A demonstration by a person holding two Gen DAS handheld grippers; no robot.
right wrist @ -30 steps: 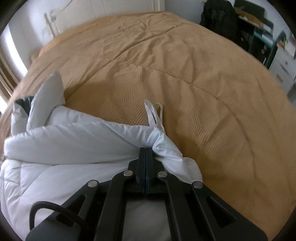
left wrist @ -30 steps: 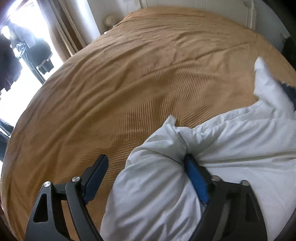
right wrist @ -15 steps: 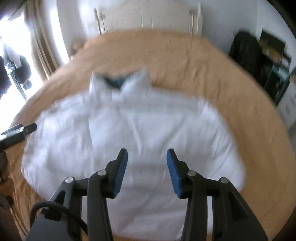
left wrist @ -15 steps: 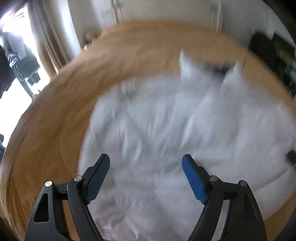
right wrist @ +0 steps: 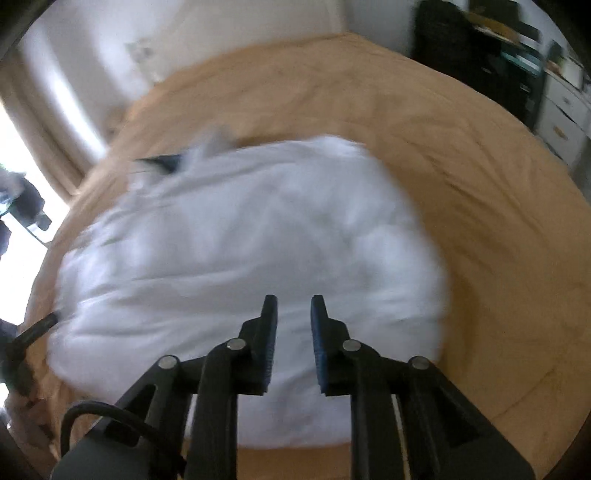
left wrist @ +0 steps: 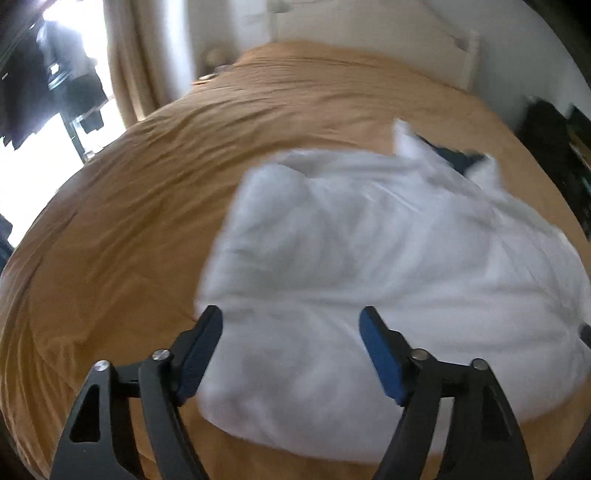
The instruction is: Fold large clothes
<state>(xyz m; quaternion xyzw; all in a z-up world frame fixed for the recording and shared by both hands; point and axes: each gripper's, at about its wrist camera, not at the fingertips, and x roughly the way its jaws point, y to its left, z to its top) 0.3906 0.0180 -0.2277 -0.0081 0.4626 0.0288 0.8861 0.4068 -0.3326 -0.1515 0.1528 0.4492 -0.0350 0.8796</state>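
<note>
A large white padded garment lies folded in a broad bundle on the tan bedspread, its collar with a dark blue lining at the far end. It also shows in the right wrist view. My left gripper is wide open and empty, above the garment's near left edge. My right gripper is open with a narrow gap, empty, above the garment's near edge. The left gripper's tip shows at the left of the right wrist view. Both views are motion-blurred.
The bed fills most of both views, with a white headboard at the far end. A curtain and bright window are to the left. Dark furniture and white drawers stand to the right of the bed.
Both grippers let go of the garment and pulled back and up. The right gripper opened from shut, then narrowed a little. The garment now lies spread on the bed.
</note>
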